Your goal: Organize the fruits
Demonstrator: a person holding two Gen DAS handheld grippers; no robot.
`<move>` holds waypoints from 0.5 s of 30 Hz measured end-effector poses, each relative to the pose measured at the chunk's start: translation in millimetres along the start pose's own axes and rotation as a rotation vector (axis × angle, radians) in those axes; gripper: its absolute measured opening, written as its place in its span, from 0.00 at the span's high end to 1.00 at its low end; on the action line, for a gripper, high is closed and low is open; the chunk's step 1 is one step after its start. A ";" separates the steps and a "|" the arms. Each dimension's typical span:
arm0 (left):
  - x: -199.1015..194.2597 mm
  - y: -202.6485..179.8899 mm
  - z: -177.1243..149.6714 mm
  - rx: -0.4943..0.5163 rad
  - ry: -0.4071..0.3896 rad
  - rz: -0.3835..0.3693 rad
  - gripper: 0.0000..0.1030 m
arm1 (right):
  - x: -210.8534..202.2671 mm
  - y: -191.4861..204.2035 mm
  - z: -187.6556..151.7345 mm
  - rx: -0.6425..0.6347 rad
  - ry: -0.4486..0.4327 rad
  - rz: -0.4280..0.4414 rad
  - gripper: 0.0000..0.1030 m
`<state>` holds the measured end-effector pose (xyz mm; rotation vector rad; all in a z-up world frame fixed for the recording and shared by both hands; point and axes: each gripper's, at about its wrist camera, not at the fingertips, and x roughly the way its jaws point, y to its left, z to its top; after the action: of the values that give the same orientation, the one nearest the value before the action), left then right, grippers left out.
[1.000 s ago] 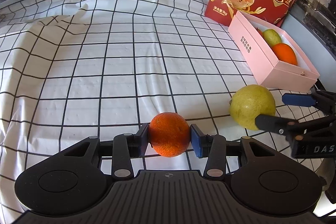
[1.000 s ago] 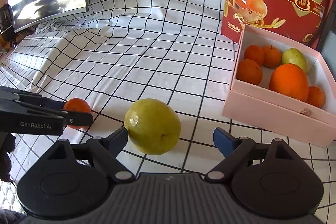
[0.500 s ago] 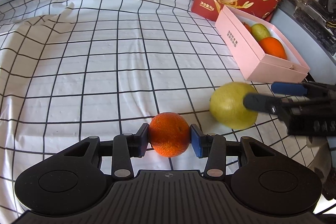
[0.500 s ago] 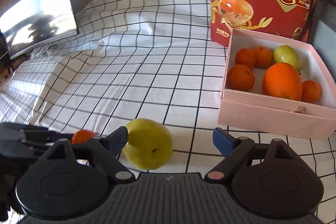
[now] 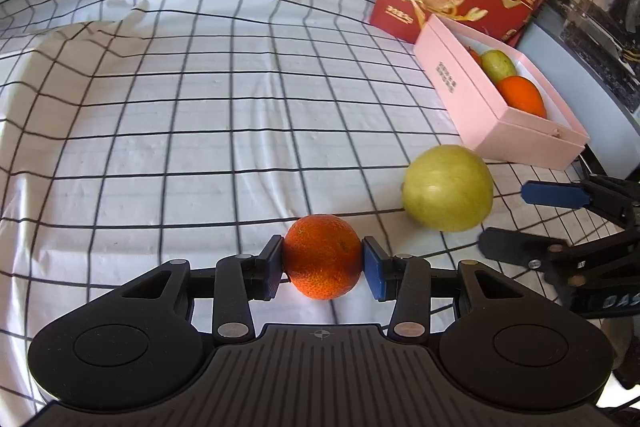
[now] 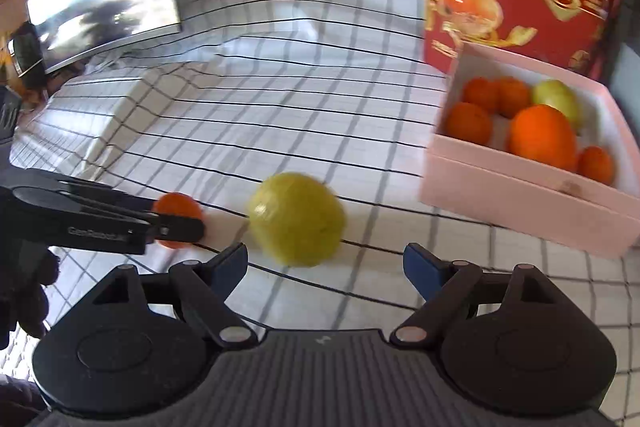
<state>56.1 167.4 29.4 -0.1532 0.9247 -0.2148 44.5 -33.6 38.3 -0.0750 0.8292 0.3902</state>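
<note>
Left gripper (image 5: 323,261) pinches a small orange (image 5: 322,255) between its two blue pads, low over the checked cloth (image 5: 192,115). Its skin is firm and a little rough, so the pads hold well at the widest part; I judge it light and not fragile.

At about two o'clock from it, the green fruit (image 5: 447,187) lies on the cloth, just ahead of the right gripper (image 6: 325,265). That gripper's jaws stand spread and have just been closing a little; the fruit is in front of the tips, not between them. This fruit looks heavier, smooth and round, so it may roll. Better to take it across the middle.

The pink box (image 6: 532,203), at two o'clock, already holds several fruits.
</note>
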 end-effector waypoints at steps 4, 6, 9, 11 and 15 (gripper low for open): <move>-3.1 9.6 0.0 -0.019 -0.006 0.019 0.55 | 22.4 21.4 4.0 -0.098 -0.011 -0.037 0.18; -4.6 13.3 -0.9 -0.031 -0.007 0.014 0.55 | 36.0 29.0 7.6 -0.126 -0.007 -0.052 0.23; -5.5 13.6 -2.2 -0.029 -0.008 0.012 0.54 | 53.2 32.3 14.3 -0.126 0.009 -0.049 0.31; -5.8 12.7 -3.3 -0.024 -0.011 0.014 0.54 | 59.1 32.1 17.9 -0.122 0.011 -0.046 0.36; -5.0 13.0 -3.1 -0.032 -0.014 0.010 0.54 | 63.1 34.5 20.2 -0.147 0.002 -0.040 0.37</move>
<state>52.3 181.2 28.5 -0.1797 0.9153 -0.1891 84.5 22.2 8.8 -0.2282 0.7993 0.4130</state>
